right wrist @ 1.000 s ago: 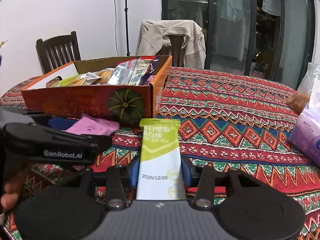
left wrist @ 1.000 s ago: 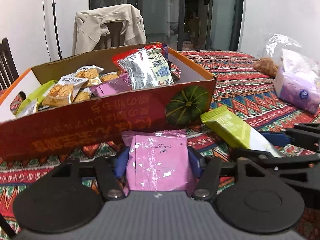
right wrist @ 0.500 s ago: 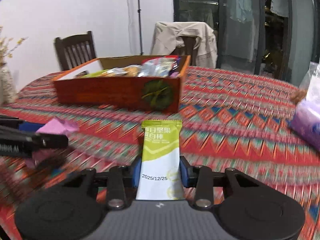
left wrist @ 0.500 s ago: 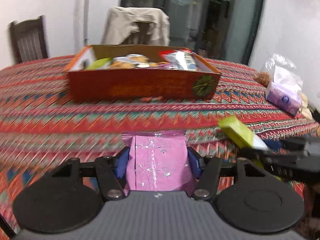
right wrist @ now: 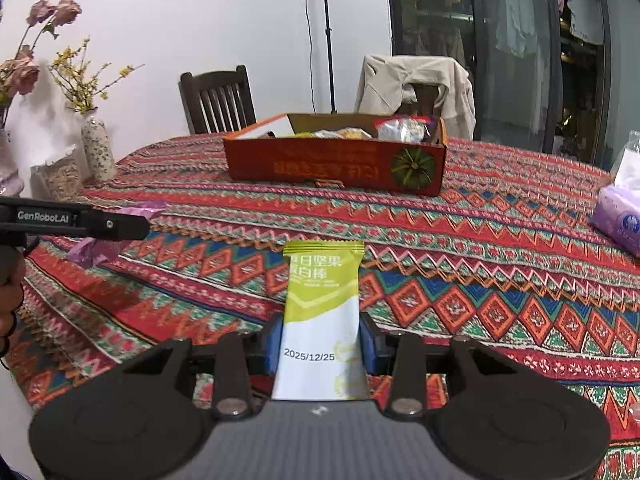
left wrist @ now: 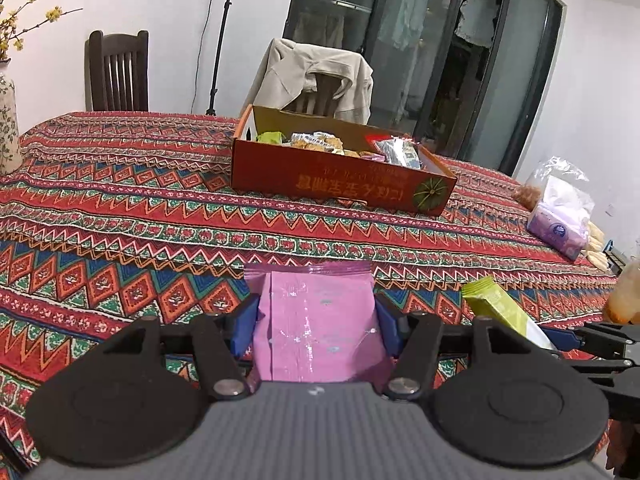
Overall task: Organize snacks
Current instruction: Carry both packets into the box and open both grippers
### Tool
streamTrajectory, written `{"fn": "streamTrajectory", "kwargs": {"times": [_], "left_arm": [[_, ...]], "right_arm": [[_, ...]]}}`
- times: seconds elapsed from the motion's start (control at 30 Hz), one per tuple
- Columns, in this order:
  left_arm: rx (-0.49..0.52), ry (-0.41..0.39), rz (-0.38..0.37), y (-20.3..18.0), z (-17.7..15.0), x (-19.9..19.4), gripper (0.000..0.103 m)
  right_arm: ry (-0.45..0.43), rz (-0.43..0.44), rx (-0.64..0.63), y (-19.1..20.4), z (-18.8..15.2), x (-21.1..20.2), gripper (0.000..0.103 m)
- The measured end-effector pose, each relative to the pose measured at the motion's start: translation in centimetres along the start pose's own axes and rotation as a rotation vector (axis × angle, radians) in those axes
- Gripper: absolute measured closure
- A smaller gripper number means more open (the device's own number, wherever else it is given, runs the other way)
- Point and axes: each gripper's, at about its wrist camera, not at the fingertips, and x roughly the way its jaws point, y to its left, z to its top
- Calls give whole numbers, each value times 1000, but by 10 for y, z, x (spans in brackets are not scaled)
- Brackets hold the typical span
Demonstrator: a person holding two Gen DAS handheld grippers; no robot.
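My left gripper [left wrist: 316,328] is shut on a pink snack packet [left wrist: 316,320], held above the patterned tablecloth near its front edge. My right gripper [right wrist: 320,340] is shut on a green-and-white nut bar [right wrist: 322,304]; that bar [left wrist: 500,312] also shows at the lower right of the left wrist view. The left gripper [right wrist: 120,226] with the pink packet [right wrist: 96,250] appears at the left of the right wrist view. An open orange cardboard box [left wrist: 340,184] [right wrist: 336,168] with several snack packs stands far back on the table.
A purple tissue pack [left wrist: 558,232] [right wrist: 618,216] and a clear bag lie at the table's right edge. Vases with flowers [right wrist: 96,148] stand at the far left. Two chairs [right wrist: 218,100], one draped with a beige jacket [left wrist: 316,76], stand behind the table. A hand [right wrist: 8,300] shows at left.
Both grippers have drawn back from the orange box toward the table's front edge, each still gripping its snack. The box now looks much smaller and farther away.
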Motion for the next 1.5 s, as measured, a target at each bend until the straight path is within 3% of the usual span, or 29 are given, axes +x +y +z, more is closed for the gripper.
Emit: {"fn": "streamTrajectory", "kwargs": {"times": [0.17, 0.27, 0.5, 0.67, 0.87, 1.03, 1.23, 1.37, 1.5], "left_arm": [[-17, -17, -27, 9, 9, 2, 42], [10, -45, -57, 7, 32, 7, 42], [113, -180, -94, -6, 121, 35, 42], [87, -185, -104, -2, 183, 81, 42], [10, -126, -79, 10, 223, 150, 42], [-51, -66, -65, 27, 234, 197, 42], [-41, -20, -55, 33, 224, 229, 42], [-41, 12, -60, 30, 217, 243, 42], [-34, 33, -72, 23, 211, 254, 42]], "right_arm": [[-6, 4, -10, 12, 7, -2, 65], [-13, 24, -17, 11, 20, 0, 65], [-145, 58, -57, -9, 106, 5, 65], [-195, 86, -11, -39, 183, 52, 65], [-154, 51, 3, -54, 242, 135, 65], [-83, 1, 29, -60, 250, 214, 65], [-16, -56, 9, -56, 235, 275, 65], [30, -113, -44, -51, 220, 298, 65], [54, -104, -106, -41, 211, 292, 53]]}}
